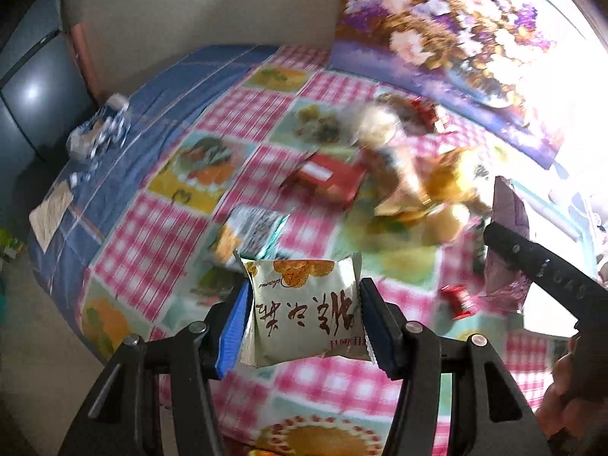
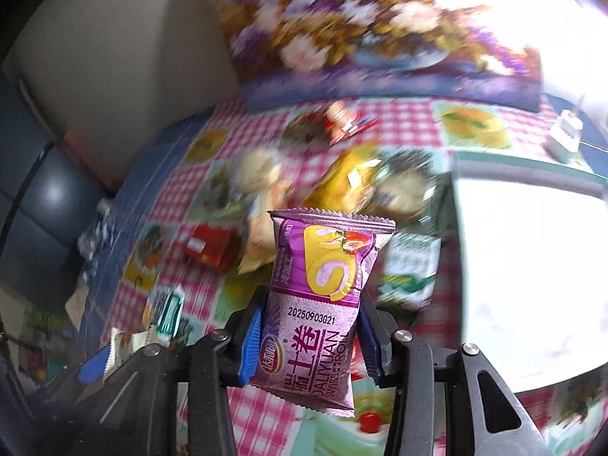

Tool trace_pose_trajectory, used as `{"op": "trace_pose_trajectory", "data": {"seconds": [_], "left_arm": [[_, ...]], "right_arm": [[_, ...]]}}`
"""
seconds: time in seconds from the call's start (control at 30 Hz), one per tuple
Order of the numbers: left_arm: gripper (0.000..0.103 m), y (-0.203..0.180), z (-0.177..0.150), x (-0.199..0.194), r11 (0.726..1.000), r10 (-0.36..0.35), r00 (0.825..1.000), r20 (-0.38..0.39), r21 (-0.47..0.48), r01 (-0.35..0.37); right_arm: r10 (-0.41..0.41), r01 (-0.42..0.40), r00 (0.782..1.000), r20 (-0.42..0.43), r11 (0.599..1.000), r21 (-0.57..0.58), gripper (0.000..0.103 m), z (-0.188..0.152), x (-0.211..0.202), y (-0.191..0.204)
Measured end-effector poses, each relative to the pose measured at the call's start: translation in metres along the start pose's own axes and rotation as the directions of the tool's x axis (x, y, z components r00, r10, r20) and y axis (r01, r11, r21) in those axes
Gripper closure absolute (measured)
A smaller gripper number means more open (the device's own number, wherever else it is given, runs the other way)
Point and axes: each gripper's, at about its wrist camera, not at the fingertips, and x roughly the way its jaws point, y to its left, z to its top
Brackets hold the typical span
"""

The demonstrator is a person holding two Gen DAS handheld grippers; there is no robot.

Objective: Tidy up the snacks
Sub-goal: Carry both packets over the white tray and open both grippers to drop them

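My left gripper (image 1: 304, 319) is shut on a pale green pastry packet (image 1: 304, 311) with brown Chinese writing, held above the checked tablecloth. My right gripper (image 2: 309, 334) is shut on a purple Swiss roll packet (image 2: 323, 296), also held above the table. The right gripper and its purple packet (image 1: 509, 228) show at the right in the left wrist view. The left gripper with its packet (image 2: 121, 345) shows at the lower left in the right wrist view. A blurred pile of snacks (image 1: 414, 174) lies mid-table, with a red packet (image 1: 326, 178) beside it.
A bright white tray or box (image 2: 532, 266) sits at the right. A floral picture (image 2: 361, 30) leans at the back against the wall. A green-white packet (image 2: 410, 266) lies by the tray. Crumpled clear wrappers (image 1: 102, 129) lie on the blue cloth at left.
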Motion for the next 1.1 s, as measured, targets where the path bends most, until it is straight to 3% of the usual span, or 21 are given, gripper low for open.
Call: {"op": "trace_pose_trajectory", "data": {"seconds": [0.23,0.5,0.93,1.1], "left_arm": [[0.045,-0.067,0.028,-0.019,0.994,-0.058,0.998,0.028,0.089,0.056],[0.045,-0.151,0.048,-0.014,0.974,-0.131,0.991,0.004,0.184,0.128],[0.044,-0.265,0.066,0.042,0.933,-0.271,0.959,-0.081,0.224,0.282],[0.044,-0.298,0.073,0.066,0.923,-0.280,0.955,-0.097,0.248,0.296]], "right_arm": [[-0.152,0.143,0.987,0.051,0.979,0.145,0.056,0.017,-0.013,-0.053],[-0.345,0.312,0.937,0.051,0.893,0.324,0.056,0.030,-0.022,-0.125],[-0.507,0.427,0.862,0.019,0.745,0.512,0.056,0.033,-0.026,-0.225],[-0.555,0.456,0.831,0.018,0.700,0.549,0.056,0.037,-0.028,-0.250]]}}
